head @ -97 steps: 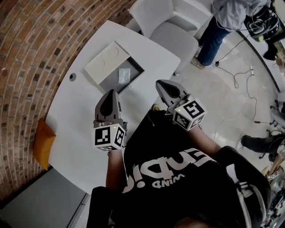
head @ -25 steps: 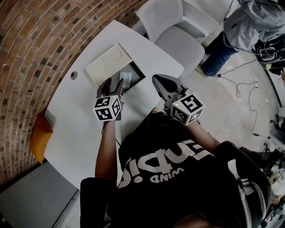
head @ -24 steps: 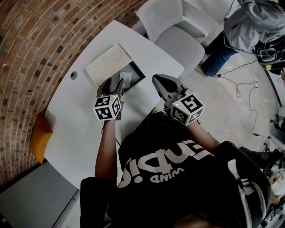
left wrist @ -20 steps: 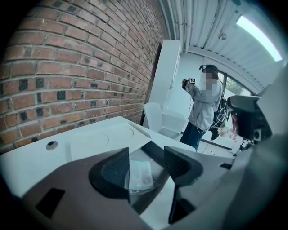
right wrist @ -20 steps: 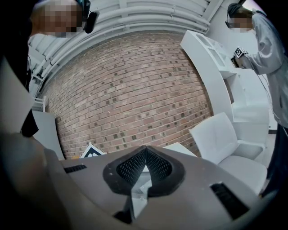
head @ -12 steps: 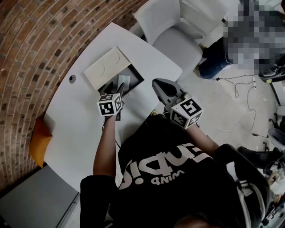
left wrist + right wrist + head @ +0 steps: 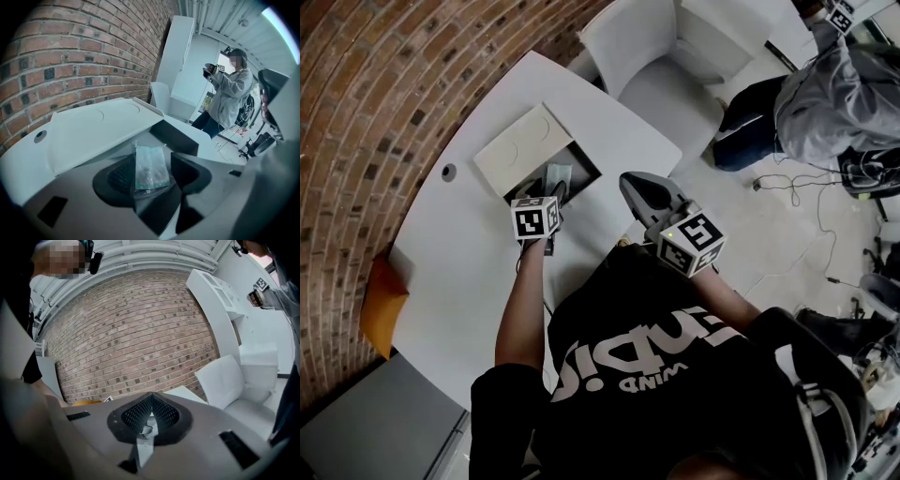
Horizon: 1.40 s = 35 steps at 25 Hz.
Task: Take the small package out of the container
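Observation:
The container (image 7: 581, 169) is a dark recess in the white table (image 7: 469, 253), with its white lid (image 7: 525, 148) folded back to the left. A small clear package (image 7: 151, 165) with a greenish edge lies inside it. My left gripper (image 7: 549, 180) reaches down into the recess. In the left gripper view its jaws stand apart, one pad on each side of the package, and I cannot tell whether they touch it. My right gripper (image 7: 634, 183) hangs shut over the table's near edge, right of the container. Its pads (image 7: 150, 404) meet with nothing between them.
A white chair (image 7: 652, 56) stands beyond the table's far right corner. A person in a grey top (image 7: 839, 103) stands on the floor at the right among cables. A brick wall (image 7: 356, 84) runs along the left. An orange cushion (image 7: 382, 305) lies by the table's left end.
My left gripper has moved forward from beside my body and down into the open container, around the package. The right gripper has stayed almost where it was.

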Motion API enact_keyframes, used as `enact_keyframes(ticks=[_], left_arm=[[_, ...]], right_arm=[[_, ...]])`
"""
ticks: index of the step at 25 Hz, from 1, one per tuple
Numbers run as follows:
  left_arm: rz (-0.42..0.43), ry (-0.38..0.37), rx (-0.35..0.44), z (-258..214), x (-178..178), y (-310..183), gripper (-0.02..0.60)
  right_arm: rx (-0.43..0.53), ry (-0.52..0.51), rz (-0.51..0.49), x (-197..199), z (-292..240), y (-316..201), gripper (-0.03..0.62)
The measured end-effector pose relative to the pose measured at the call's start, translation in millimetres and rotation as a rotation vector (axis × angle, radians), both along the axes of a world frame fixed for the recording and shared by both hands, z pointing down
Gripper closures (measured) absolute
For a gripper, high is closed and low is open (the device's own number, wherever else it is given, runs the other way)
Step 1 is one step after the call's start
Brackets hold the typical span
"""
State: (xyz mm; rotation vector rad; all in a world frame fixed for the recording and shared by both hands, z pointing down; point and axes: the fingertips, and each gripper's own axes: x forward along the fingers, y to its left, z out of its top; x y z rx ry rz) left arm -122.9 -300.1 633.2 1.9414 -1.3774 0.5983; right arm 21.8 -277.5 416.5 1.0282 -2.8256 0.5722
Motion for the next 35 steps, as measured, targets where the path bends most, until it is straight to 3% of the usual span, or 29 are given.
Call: enact_keyframes(ticks=[12, 23, 30, 35], left_arm=[[-0.020, -0.061, -0.084, 32, -4, -16, 0.331], [-0.017, -0.014, -0.146, 43, 3, -21, 0.331], [-0.015, -0.093, -0.152, 42, 1, -19, 0.336], [-0.019, -0.102, -0.151, 37, 1, -18, 0.344]], right_arm=[[-0.031, 0.019, -0.002, 1, 10, -13, 0.594], [-0.043, 0.037, -0.015, -2, 17, -18, 0.594], [-0.054, 0.039, -0.022, -5, 21, -15, 0.594], [-0.041, 0.040, -0.031, -2, 22, -12, 0.594]])
